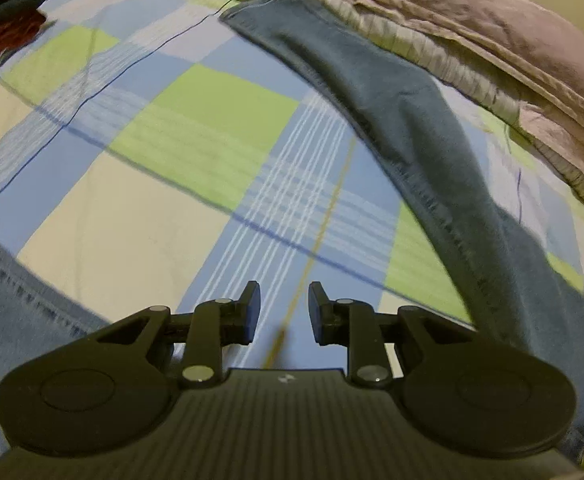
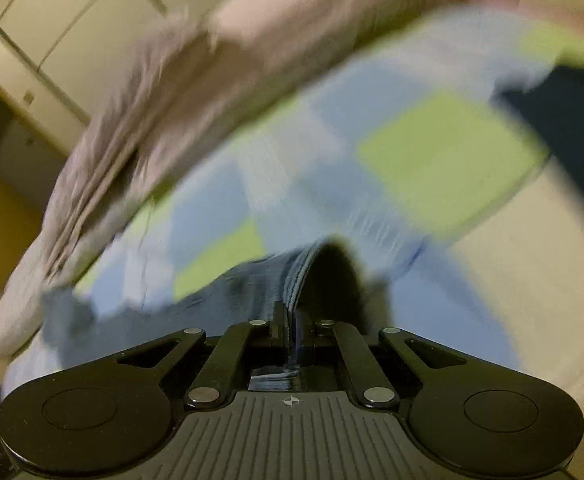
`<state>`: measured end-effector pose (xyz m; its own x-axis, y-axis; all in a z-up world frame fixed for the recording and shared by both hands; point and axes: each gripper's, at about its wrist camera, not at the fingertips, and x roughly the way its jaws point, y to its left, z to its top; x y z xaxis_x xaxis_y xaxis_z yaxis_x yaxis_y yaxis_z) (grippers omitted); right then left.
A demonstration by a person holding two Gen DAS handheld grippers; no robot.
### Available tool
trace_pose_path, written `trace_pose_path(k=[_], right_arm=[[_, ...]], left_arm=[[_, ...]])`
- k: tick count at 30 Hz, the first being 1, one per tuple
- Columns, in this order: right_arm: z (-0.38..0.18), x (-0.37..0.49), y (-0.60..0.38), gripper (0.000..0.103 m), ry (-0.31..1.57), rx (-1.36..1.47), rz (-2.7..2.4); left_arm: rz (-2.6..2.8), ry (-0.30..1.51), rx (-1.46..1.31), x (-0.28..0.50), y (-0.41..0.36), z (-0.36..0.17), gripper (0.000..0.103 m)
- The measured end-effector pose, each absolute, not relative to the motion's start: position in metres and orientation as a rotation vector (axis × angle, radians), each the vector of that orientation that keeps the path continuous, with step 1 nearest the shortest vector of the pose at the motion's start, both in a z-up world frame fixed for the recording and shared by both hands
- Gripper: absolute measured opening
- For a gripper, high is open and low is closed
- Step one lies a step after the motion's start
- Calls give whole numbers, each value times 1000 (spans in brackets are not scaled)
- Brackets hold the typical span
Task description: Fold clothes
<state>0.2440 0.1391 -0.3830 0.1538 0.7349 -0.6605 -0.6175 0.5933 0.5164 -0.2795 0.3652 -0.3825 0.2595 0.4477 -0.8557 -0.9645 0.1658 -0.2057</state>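
A pair of blue jeans lies on a checked bedsheet (image 1: 196, 128). In the left wrist view one jeans leg (image 1: 403, 120) runs from the top middle down to the right edge, and more denim (image 1: 8, 300) shows at the lower left. My left gripper (image 1: 284, 312) is open and empty, just above the sheet between the two denim parts. In the blurred right wrist view my right gripper (image 2: 292, 328) is shut on a fold of the jeans (image 2: 299, 280), and the cloth hangs from it to the left above the sheet (image 2: 431, 152).
A pinkish quilt (image 1: 491, 32) is bunched along the far side of the bed, also in the right wrist view (image 2: 164, 92). Dark clothes (image 1: 8, 12) lie at the upper left corner. A dark garment (image 2: 571, 128) lies at the right. Cupboard doors (image 2: 52, 20) stand beyond the bed.
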Motion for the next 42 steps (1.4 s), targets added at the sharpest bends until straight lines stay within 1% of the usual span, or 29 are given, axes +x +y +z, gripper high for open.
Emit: trace_pose_path(k=[2,4,5,6,7,8,9,10,13,16,20,23,25,29,30,33,34,35,37,42], right_arm=[[-380,259,134,0,1011,118,926],[-408,266,145,1,1062,9,902],[-423,268,151,4,1089,-29,891],[-436,271,155,9,1105,-51,880],[-436,272,152,24,1099,-10,865],[-433,274,145,31,1120,64,840],[-430,275,137,36,1138,133,819],[-426,271,126,39,1146,187,821],[-412,252,91,39,1218,251,903],[-407,233,55,39,1337,244,981],[-422,220,25,39,1499,264,1041],[-437,218,14,38,1525,232,1056],[-443,225,0,38,1561,343,1035],[-445,224,-10,39,1597,376,1080],[-444,223,-6,39,1592,391,1088],[-431,214,15,38,1483,417,1093],[-425,205,22,15,1444,382,1097],[-418,197,33,7,1400,309,1110],[-398,179,45,6,1286,208,1150],[-353,167,27,4,1036,81,1014]], left_arm=[[1131,733,-869,-271,367,-383,22],[1114,747,-869,-261,367,-389,22],[1106,753,-877,-257,365,-392,22],[1099,759,-884,-253,364,-394,22],[1089,762,-887,-250,363,-396,22],[1077,761,-878,-247,360,-396,22],[1067,767,-859,-245,358,-396,22],[1064,782,-835,-242,355,-395,22],[1067,795,-821,-242,350,-396,22],[1076,780,-871,-245,350,-397,22],[1063,770,-912,-242,349,-400,22],[1039,774,-909,-237,347,-400,22],[1021,771,-899,-235,345,-398,22],[1010,772,-895,-235,340,-399,23],[1013,772,-902,-235,339,-400,23],[1013,764,-942,-237,335,-405,23],[1009,764,-947,-238,333,-406,23],[1007,768,-944,-238,331,-406,23],[1002,778,-931,-240,327,-406,23],[1021,749,-936,-254,325,-403,23]])
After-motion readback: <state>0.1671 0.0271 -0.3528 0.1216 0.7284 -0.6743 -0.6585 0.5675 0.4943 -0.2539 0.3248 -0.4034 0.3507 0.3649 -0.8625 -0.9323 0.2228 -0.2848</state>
